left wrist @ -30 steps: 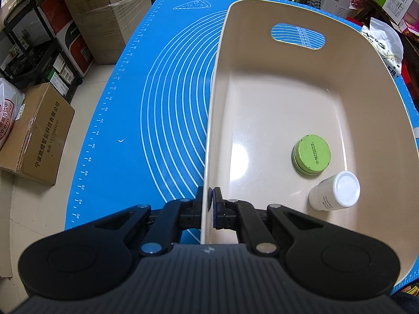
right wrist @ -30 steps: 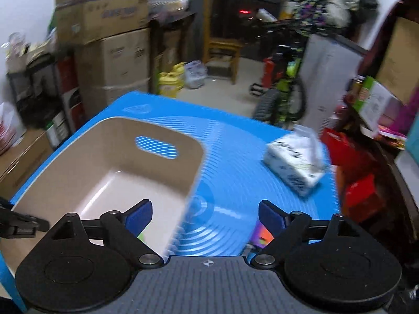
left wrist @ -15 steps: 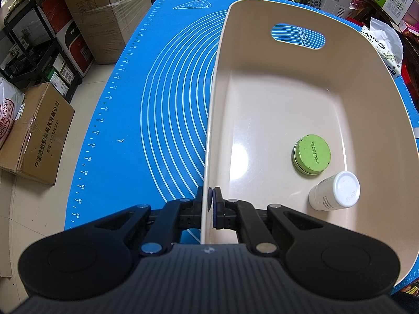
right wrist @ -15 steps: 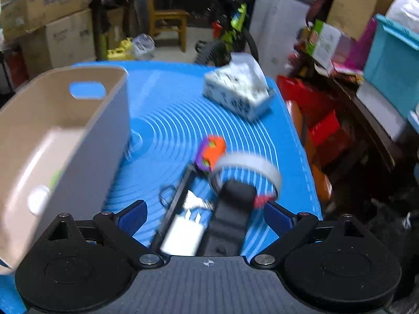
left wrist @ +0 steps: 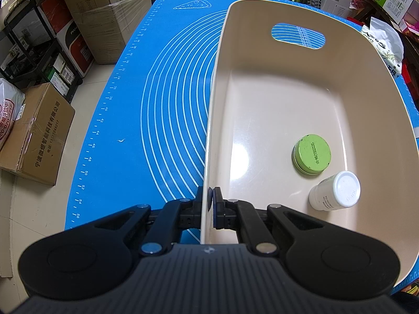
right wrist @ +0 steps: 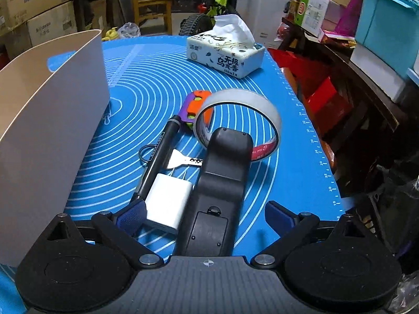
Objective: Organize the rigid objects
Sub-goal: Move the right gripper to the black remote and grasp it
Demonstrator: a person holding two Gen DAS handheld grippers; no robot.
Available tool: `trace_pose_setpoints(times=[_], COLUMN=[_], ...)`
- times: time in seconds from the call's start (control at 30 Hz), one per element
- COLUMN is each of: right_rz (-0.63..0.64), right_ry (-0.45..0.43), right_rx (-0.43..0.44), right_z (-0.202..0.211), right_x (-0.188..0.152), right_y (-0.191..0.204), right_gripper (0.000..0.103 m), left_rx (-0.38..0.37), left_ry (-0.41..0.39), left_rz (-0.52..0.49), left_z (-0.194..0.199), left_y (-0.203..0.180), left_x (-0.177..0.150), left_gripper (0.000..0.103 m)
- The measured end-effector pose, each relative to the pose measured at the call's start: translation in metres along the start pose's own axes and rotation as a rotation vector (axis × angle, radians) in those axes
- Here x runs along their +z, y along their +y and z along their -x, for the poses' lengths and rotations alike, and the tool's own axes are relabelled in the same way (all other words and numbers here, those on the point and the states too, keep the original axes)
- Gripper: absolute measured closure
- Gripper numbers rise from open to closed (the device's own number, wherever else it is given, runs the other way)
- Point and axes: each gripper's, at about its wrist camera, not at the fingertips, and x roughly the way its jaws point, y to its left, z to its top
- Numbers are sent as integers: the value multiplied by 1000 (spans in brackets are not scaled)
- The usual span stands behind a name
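Observation:
My left gripper (left wrist: 208, 204) is shut on the near left wall of the beige bin (left wrist: 275, 99). Inside the bin lie a green round tin (left wrist: 311, 154) and a white bottle (left wrist: 335, 191). My right gripper (right wrist: 207, 217) is open and low over a cluster on the blue mat (right wrist: 146, 91). A black remote (right wrist: 222, 180) and a white charger (right wrist: 167, 204) lie between its fingers, neither pressed. Beyond them are a black pen (right wrist: 162, 151), a key (right wrist: 180, 161), a tape roll (right wrist: 238, 120) and an orange-purple toy (right wrist: 196, 104).
The bin's wall (right wrist: 52, 120) stands close on the left of the right gripper. A tissue pack (right wrist: 225, 55) sits at the mat's far end. Cardboard boxes (left wrist: 36, 133) and shelving stand on the floor left of the table, and cluttered furniture is off its right edge.
The right gripper has swung away from the bin to the right and dropped toward the remote and charger, its jaws slightly wider. The left gripper and the bin have not moved.

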Motion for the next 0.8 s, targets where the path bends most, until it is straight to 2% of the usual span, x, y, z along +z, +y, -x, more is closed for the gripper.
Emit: trace_pose_setpoints(times=[0.4, 0.8], right_rz=[-59, -34], right_ry=[-12, 49], right_rx=[-33, -15], right_z=[8, 8], right_x=[-6, -21], right_y=[-21, -19], right_gripper=[6, 9], left_rx=[0, 0], left_ry=[0, 0], left_rz=[0, 0], left_z=[0, 0], left_y=[0, 0], left_x=[0, 0], left_gripper=[97, 97])
